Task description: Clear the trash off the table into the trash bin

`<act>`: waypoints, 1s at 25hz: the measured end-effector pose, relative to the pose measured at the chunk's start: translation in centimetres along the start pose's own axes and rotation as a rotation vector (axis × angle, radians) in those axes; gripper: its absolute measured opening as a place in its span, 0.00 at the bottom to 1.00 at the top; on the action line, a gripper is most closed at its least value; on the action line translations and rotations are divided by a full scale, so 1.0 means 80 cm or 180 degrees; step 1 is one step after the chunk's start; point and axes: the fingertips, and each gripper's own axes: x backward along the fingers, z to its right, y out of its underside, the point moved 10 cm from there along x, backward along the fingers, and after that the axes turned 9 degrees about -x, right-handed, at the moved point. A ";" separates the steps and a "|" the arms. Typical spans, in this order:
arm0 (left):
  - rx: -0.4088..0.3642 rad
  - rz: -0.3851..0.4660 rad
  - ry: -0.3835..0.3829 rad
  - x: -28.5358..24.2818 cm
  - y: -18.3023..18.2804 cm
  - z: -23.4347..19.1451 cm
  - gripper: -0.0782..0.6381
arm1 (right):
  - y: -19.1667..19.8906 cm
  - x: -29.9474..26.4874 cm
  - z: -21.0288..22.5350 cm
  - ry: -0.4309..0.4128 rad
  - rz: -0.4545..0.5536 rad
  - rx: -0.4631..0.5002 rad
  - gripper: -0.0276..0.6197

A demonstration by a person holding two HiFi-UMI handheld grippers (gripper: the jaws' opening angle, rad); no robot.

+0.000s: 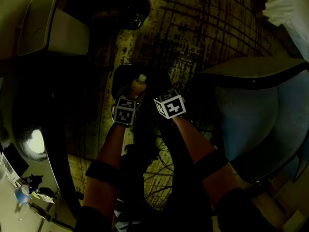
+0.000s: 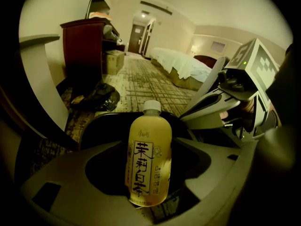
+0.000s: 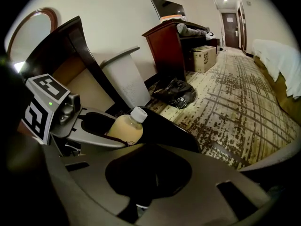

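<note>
Yellow tea fills the smooth round bottle (image 2: 149,168) with a white cap, gripped upright in the left claw (image 2: 150,145) above a black round bin (image 2: 101,121); the right claw (image 3: 155,159) is clenched, empty

The left gripper (image 2: 150,147) clasped an upright yellow tea bottle (image 2: 149,166) with a white cap. Right of the bottle hung the right gripper (image 2: 188,114), jaws together. Behind the bottle lay a dark bin (image 2: 101,124), a black bag (image 2: 96,97), a wooden cabinet (image 2: 82,46) and a bed (image 2: 181,65).
</note>
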 end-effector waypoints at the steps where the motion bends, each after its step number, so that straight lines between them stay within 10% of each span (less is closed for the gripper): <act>1: 0.0016 -0.0011 -0.0011 -0.004 0.002 -0.001 0.52 | 0.001 -0.001 0.002 -0.0002 0.0005 -0.0002 0.05; 12: -0.0073 -0.0010 -0.0107 0.035 -0.019 0.014 0.61 | -0.004 0.030 0.001 0.0057 0.0011 -0.0095 0.05; 19: -0.0165 0.0283 -0.0377 0.175 -0.097 0.051 0.14 | -0.061 0.156 -0.055 0.0030 0.0232 -0.0079 0.05; 25: 0.0026 0.0587 -0.0517 0.349 -0.179 0.100 0.11 | -0.131 0.309 -0.136 -0.0068 0.0611 0.0017 0.05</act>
